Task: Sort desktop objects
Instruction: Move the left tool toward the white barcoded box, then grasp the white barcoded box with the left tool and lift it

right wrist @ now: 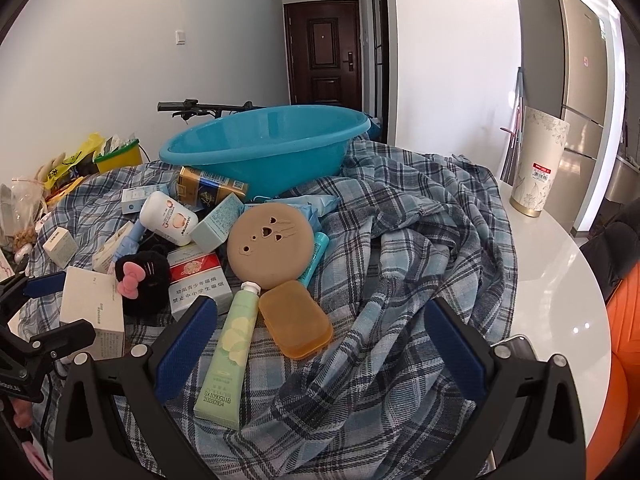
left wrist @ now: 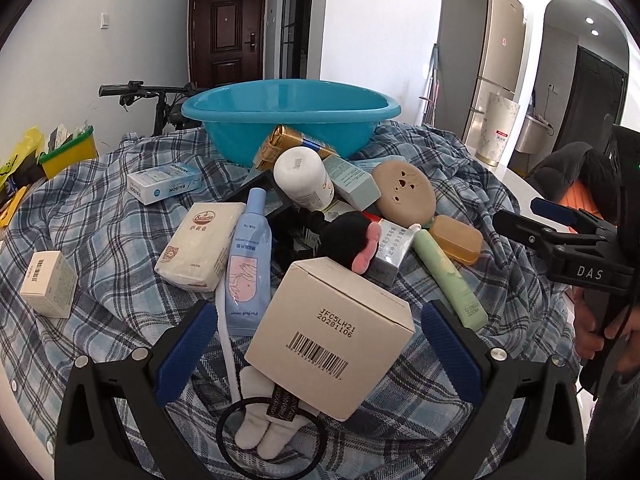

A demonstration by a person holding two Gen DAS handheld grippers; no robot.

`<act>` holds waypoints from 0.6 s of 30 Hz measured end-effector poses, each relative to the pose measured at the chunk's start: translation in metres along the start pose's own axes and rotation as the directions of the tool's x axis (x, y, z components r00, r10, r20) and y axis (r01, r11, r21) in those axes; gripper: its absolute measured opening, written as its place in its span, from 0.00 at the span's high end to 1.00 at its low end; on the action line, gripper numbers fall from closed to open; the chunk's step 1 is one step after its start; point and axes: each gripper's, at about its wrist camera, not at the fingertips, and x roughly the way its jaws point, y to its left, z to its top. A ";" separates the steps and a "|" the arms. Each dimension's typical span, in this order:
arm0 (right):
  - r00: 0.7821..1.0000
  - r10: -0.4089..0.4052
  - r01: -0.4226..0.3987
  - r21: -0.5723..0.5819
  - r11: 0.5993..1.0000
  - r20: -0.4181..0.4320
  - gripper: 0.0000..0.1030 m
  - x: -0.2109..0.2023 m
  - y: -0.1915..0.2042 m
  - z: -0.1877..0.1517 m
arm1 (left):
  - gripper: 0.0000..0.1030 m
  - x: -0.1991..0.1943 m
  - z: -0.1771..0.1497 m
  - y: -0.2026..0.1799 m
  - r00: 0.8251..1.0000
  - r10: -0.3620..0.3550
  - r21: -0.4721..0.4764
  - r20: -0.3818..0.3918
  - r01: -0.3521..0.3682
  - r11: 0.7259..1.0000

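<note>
Left gripper [left wrist: 316, 344] fingers spread either side of white box [left wrist: 332, 340], not yet pinching. Centre, squeeze flat sides, lift toward blue basin [left wrist: 288, 120]. Right gripper [right wrist: 320, 344] fingers spread, empty, above green tube [right wrist: 230, 354].

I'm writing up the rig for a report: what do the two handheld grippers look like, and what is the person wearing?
Both grippers have black angular frames with silver screws and two fingers faced with textured blue pads. The right gripper, seen from the left wrist view, carries white "DAS" lettering on its black body, with a thin black cable hanging near the hand. The person's sleeve is dark.
</note>
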 end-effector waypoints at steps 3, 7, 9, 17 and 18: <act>1.000 0.000 0.000 0.011 1.000 -0.002 0.00 0.001 -0.003 -0.001 | 0.14 -0.001 -0.002 0.001 1.000 -0.010 -0.006 0.007 0.010 1.000; 1.000 0.000 0.000 0.015 1.000 -0.009 0.00 0.003 -0.004 -0.002 | 0.32 -0.002 -0.003 0.003 1.000 -0.005 -0.025 -0.004 0.005 1.000; 1.000 0.003 -0.002 0.016 1.000 -0.012 0.00 0.003 -0.004 -0.003 | 0.34 -0.005 -0.003 0.003 1.000 0.001 -0.031 0.007 -0.001 1.000; 1.000 0.003 -0.002 0.031 1.000 -0.013 0.00 0.004 -0.009 -0.005 | 0.37 -0.007 -0.001 0.003 0.991 0.129 -0.023 0.029 -0.128 0.991; 1.000 0.003 -0.002 0.032 0.999 -0.012 0.00 0.004 -0.009 -0.005 | 0.37 -0.005 -0.001 0.003 0.991 0.129 -0.021 0.020 -0.129 0.991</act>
